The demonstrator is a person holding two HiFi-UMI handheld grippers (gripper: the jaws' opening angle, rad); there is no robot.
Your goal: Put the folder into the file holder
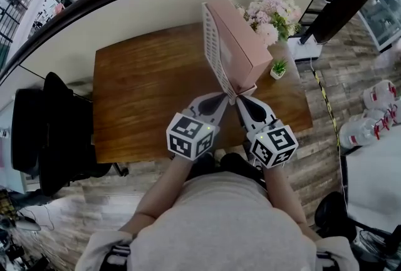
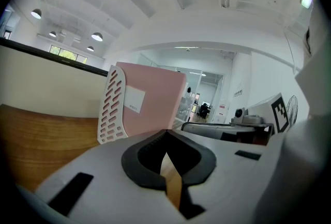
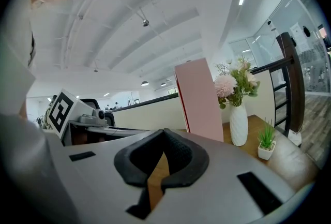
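A thick pink folder (image 1: 241, 44) stands upright on the wooden table (image 1: 144, 88), flush against the white perforated side of the file holder (image 1: 213, 51). In the left gripper view the folder (image 2: 155, 99) and the holder's slotted wall (image 2: 111, 109) lie straight ahead. The right gripper view has the folder (image 3: 201, 99) ahead, slightly right. My left gripper (image 1: 222, 98) and right gripper (image 1: 241, 101) sit side by side at the table's front edge, tips just short of the holder's near end. Both are shut with nothing between the jaws, as their own views show (image 2: 165, 153) (image 3: 164, 151).
A white vase of pink flowers (image 1: 272, 13) and a small potted plant (image 1: 278, 68) stand at the table's right, beside the folder. A partition wall runs behind the table. A black chair (image 1: 44, 132) is on the left, and water bottles (image 1: 369, 119) lie on the floor at right.
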